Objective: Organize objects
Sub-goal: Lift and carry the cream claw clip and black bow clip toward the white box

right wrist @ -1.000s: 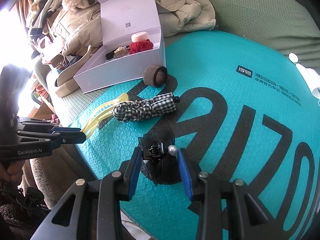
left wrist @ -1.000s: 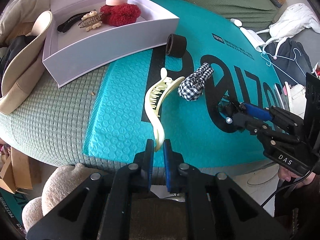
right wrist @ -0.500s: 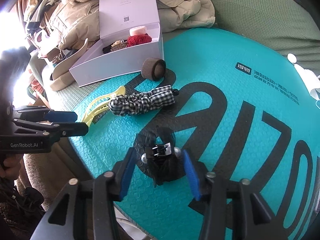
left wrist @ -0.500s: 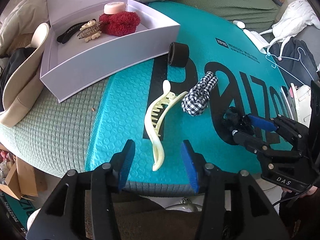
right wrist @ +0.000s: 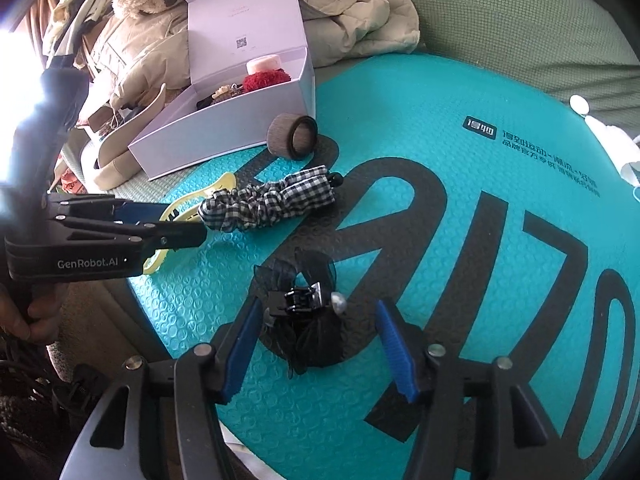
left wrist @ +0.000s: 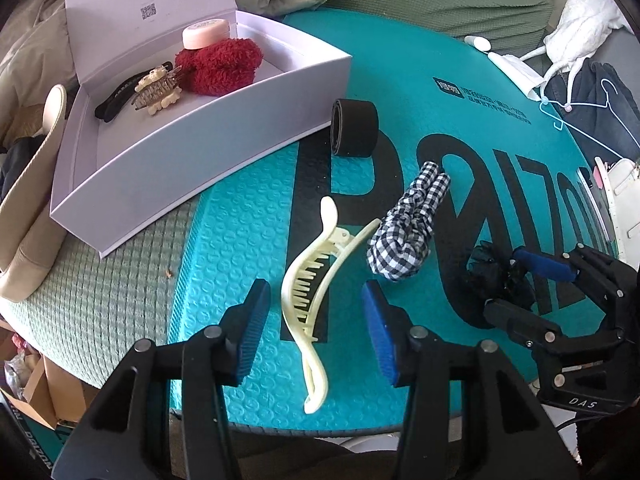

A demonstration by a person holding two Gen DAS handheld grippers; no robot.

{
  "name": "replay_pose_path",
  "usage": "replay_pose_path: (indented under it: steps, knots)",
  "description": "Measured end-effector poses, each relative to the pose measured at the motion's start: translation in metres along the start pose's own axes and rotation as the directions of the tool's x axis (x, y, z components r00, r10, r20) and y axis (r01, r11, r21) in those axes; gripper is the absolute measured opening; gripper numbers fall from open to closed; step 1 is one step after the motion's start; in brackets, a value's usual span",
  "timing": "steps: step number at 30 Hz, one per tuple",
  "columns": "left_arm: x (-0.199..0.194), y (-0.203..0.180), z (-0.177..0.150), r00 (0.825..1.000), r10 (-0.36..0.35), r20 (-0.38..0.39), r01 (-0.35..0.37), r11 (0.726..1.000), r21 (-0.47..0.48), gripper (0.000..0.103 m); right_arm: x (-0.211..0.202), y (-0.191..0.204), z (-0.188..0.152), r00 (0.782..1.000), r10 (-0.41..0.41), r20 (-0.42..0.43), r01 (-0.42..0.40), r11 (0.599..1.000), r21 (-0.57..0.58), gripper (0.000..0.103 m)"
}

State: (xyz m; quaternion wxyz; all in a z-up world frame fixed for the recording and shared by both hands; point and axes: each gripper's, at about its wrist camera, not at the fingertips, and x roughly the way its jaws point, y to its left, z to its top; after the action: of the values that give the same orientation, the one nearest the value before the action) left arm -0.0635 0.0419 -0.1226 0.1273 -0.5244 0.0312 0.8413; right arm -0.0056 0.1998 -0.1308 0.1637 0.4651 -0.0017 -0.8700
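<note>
A cream claw clip lies on the teal bubble mailer. My left gripper stands open astride it, with neither pad touching it. A black mesh bow clip lies between the fingers of my right gripper, whose jaws are opening and whose pads are clear of it. A black-and-white checked scrunchie lies between the two clips. Beyond it, a dark roll sits beside the open white box.
The box holds a red fluffy scrunchie, a pink jar, a beige clip and a black clip. Jackets are piled behind it. A beige shoe lies to its left. Clothes and a hanger lie at the right.
The left gripper let go of the cream clip's tail and slid forward, so it now straddles the clip. The right gripper opened off the black bow clip, which stays on the mailer.
</note>
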Motion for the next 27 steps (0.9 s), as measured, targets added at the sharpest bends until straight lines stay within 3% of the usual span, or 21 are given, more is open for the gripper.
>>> replay_pose_path:
  steps: [6,10,12,13,15,16,18,21,27]
  knots:
    - [0.005,-0.013,0.003,0.999,0.044,0.019,-0.045,0.997,0.069,0.046,0.005,0.011,0.000,0.998,-0.062,0.013,0.063,0.996,-0.061,0.060]
    - [0.005,-0.009,0.003,0.998,0.039,0.040,-0.040,0.999,0.027,0.044,0.009,0.019,-0.002,0.996,-0.084,0.037,0.087,0.991,-0.106,0.059]
    - [0.004,-0.010,0.002,0.997,0.051,0.053,-0.053,0.998,0.032,0.037,0.009,0.018,-0.002,0.996,-0.082,0.038,0.085,0.992,-0.089,0.059]
    - [0.003,-0.010,0.001,0.997,0.056,0.059,-0.058,0.998,0.033,0.035,0.009,0.018,-0.001,0.996,-0.082,0.039,0.085,0.993,-0.084,0.058]
    - [0.003,-0.009,-0.001,0.994,0.079,0.072,-0.082,0.996,0.026,0.027,0.008,0.019,-0.001,0.995,-0.086,0.042,0.089,0.992,-0.091,0.043]
    - [0.002,-0.009,-0.002,0.994,0.081,0.075,-0.083,0.996,0.021,0.026,0.008,0.019,0.000,0.995,-0.086,0.042,0.090,0.992,-0.091,0.043]
    - [0.001,-0.008,-0.003,0.995,0.071,0.075,-0.072,0.997,0.018,0.021,0.004,0.018,0.000,0.994,-0.089,0.057,0.094,0.992,-0.083,0.043]
    - [-0.003,-0.008,-0.005,0.997,0.027,0.076,-0.029,0.999,0.021,0.020,0.002,0.018,0.002,0.995,-0.084,0.058,0.089,0.992,-0.084,0.043]
    - [-0.010,-0.001,-0.008,0.997,0.018,0.075,-0.015,0.999,-0.036,0.020,-0.003,0.018,0.007,0.996,-0.065,0.062,0.069,0.996,-0.064,0.043]
